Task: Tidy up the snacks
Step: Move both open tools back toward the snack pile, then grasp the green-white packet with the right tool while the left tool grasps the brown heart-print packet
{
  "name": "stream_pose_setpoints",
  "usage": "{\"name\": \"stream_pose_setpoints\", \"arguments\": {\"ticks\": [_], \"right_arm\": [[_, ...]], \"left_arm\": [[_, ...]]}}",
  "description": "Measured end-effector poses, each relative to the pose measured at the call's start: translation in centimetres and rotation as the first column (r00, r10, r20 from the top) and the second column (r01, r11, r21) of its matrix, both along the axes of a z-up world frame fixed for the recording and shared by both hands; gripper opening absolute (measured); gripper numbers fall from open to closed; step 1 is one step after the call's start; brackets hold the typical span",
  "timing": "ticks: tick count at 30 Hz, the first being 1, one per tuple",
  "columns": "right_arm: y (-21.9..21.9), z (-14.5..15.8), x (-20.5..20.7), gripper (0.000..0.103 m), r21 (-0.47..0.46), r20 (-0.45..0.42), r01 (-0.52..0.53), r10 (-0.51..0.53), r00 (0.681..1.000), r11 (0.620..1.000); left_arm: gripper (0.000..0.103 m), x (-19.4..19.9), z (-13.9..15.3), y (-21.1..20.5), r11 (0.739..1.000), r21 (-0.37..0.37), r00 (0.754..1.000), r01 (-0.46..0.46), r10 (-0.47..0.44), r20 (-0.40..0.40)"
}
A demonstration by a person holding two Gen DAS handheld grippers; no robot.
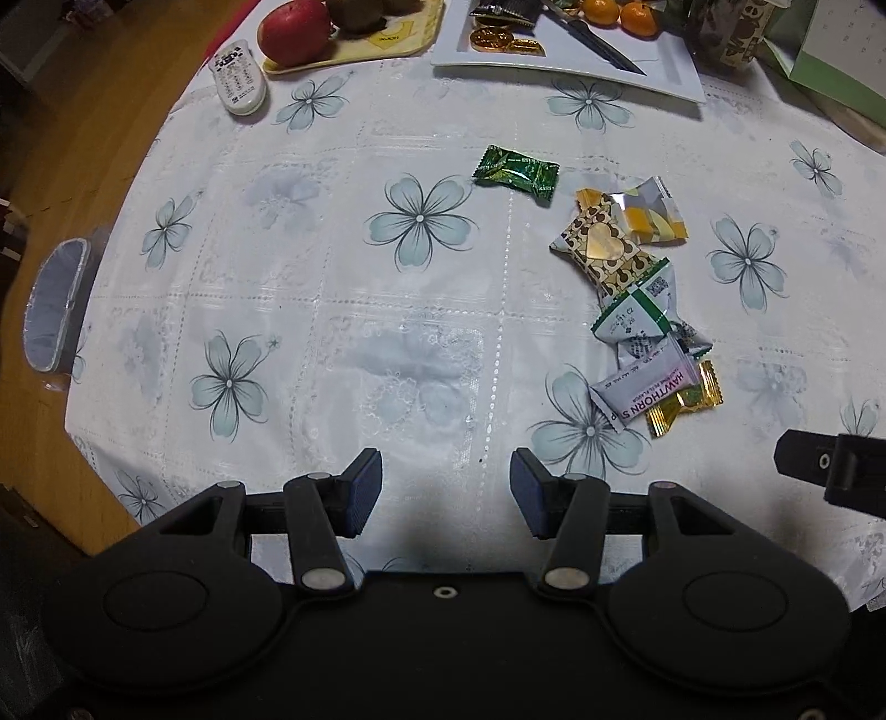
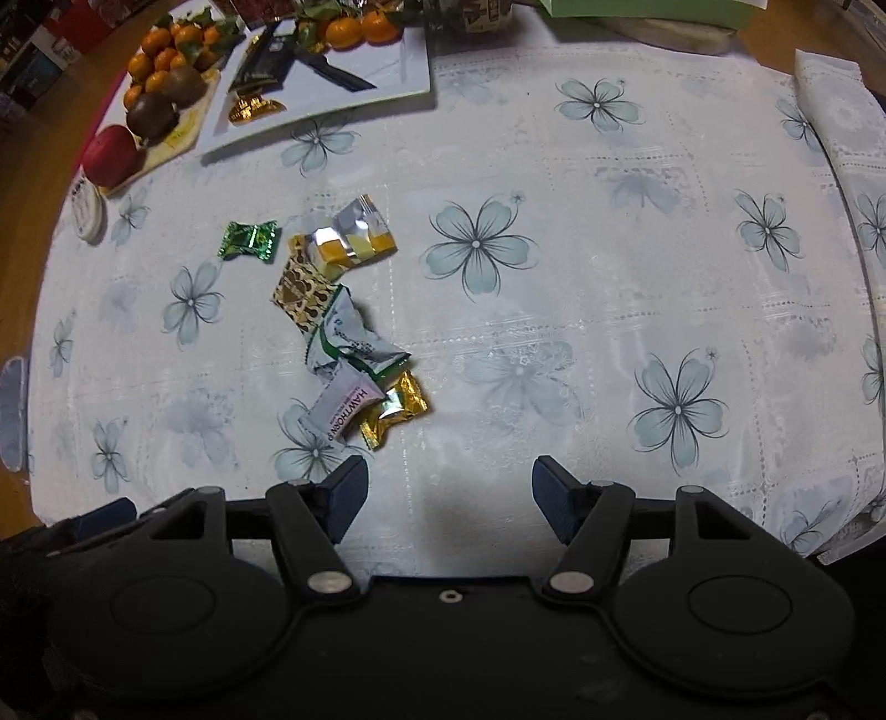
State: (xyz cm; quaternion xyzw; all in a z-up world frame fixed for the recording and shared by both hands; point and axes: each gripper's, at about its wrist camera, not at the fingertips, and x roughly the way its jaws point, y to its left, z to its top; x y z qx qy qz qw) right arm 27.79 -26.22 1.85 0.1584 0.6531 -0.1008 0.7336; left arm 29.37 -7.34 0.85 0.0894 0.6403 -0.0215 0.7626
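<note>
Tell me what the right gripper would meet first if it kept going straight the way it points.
Most likely bare flowered tablecloth. The right gripper is open, empty and pointing down at it. The gold candy lies left of that line, though depth is hard to judge.

On the flowered tablecloth (image 1: 332,310) I count six loose wrapped snacks: one green twist-wrapped candy (image 1: 516,173), one silver-and-orange foil packet (image 1: 653,213), one brown-patterned wrapper with a gold heart (image 1: 603,249), one crumpled white-and-green wrapper (image 1: 642,318), one pale lilac hawthorn packet (image 1: 645,390) and one gold foil candy (image 1: 686,401). Farther back I see one white rectangular plate (image 1: 570,61), one red apple (image 1: 293,30), one black knife (image 1: 601,41) and one white remote control (image 1: 239,80).
</note>
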Motion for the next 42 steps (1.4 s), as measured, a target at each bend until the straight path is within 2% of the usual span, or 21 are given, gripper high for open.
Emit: {"name": "stream_pose_setpoints", "arguments": {"ticks": [6, 13, 16, 20, 22, 25, 29, 34, 36, 39, 42], "right_arm": [[0.5, -1.1, 3.4, 0.069, 0.002, -0.031, 0.009, -0.009, 0.999, 1.0], [0.6, -3.6, 6.2, 0.069, 0.017, -0.023, 0.089, -0.088, 0.996, 0.996], [1.3, -4.8, 7.1, 0.069, 0.006, -0.014, 0.082, -0.081, 0.997, 0.997], [3.1, -5.5, 8.0, 0.069, 0.005, 0.019, 0.023, -0.023, 1.0, 1.0], [4.1, -5.9, 8.2, 0.069, -0.013, 0.03, -0.014, 0.015, 0.999, 1.0], [4.4, -6.7, 8.6, 0.068, 0.008, 0.022, -0.029, 0.029, 0.999, 1.0], [4.3, -7.3, 8.3, 0.064, -0.016, 0.008, -0.049, 0.049, 0.999, 0.999], [3.4, -6.5, 7.2, 0.043, -0.069, 0.01, -0.077, 0.077, 0.997, 0.995], [2.7, -6.3, 6.9, 0.044, -0.097, 0.0, -0.071, 0.071, 0.997, 0.993], [0.7, -6.1, 5.9, 0.044, -0.073, -0.023, -0.046, 0.044, 0.999, 0.996], [-1.6, -6.2, 4.9, 0.045, -0.049, -0.052, -0.012, 0.009, 0.999, 0.999]], "left_arm": [[0.058, 3.1, 0.2, 0.1, 1.0, 0.003, 1.0, -0.005, 0.005, 0.011], [0.058, 5.3, 0.0, 0.5, 0.998, -0.049, 0.999, -0.027, 0.028, 0.017], [0.058, 5.8, 0.0, 0.5, 0.998, -0.059, 0.999, -0.035, 0.036, 0.014], [0.057, 6.0, 0.8, 0.7, 0.988, -0.133, 0.997, -0.075, 0.074, -0.014], [0.054, 5.6, 1.7, 0.5, 0.983, -0.16, 0.996, -0.086, 0.084, -0.023], [0.054, 4.9, 3.0, 0.5, 0.986, -0.13, 0.994, -0.106, 0.11, 0.024], [0.054, 4.7, 4.2, 1.1, 0.969, -0.207, 0.99, -0.133, 0.138, 0.01], [0.054, 3.1, 7.6, 0.7, 0.948, -0.302, 0.992, -0.106, 0.122, 0.036], [0.054, 2.2, 9.0, 0.3, 0.932, -0.349, 0.992, -0.098, 0.119, 0.04], [0.054, 1.2, 10.9, -1.0, 0.911, -0.405, 0.994, -0.085, 0.105, 0.029], [0.054, 0.3, 13.0, -3.1, 0.913, -0.409, 0.997, -0.012, 0.041, 0.061]]}}
